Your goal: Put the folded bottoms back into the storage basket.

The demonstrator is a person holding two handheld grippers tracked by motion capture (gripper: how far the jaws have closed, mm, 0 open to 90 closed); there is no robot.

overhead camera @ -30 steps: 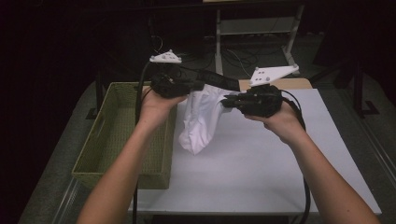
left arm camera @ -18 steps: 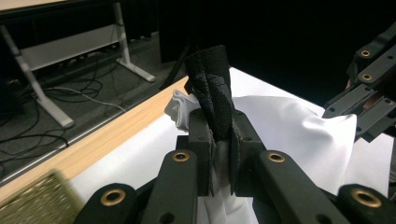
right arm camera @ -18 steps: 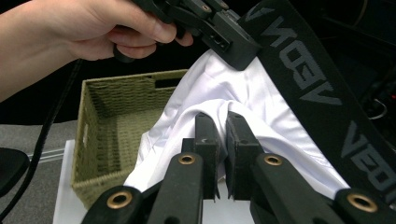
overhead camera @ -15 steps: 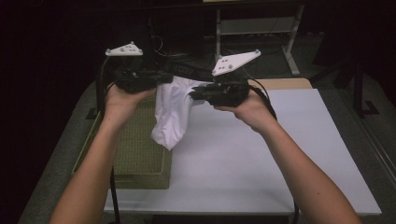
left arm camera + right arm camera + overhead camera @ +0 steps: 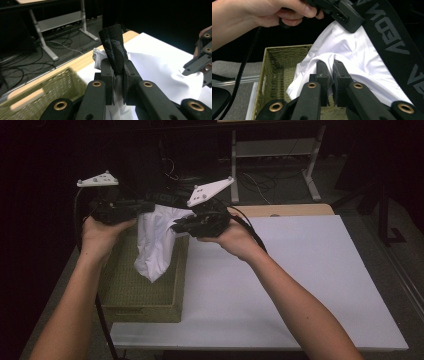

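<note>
You hold a white garment (image 5: pixel 155 242) up in the air between your two grippers, above the woven basket (image 5: pixel 130 295) at the left side of the tabletop (image 5: pixel 300 285). Your left gripper (image 5: pixel 142 209) has its fingers pressed together on the garment's dark waistband (image 5: pixel 113 47), which stands up between them in the left gripper view, with white cloth bunched below. Your right gripper (image 5: pixel 176 226) pinches the white fabric at the opposite top edge; in the right gripper view its fingers (image 5: pixel 322 72) are closed on a fold of cloth, and the black band with grey lettering (image 5: pixel 392 42) runs slantwise across the upper right.

The top edge of the garment stretches roughly level from one gripper to the other, left to right across the high view. From that edge the cloth hangs down, so its long axis is close to upright, narrowing to a loose lower end that points down toward the inside of the basket. That lower end hangs over the basket's right half, near its right wall; you cannot tell whether it touches the basket floor.
</note>
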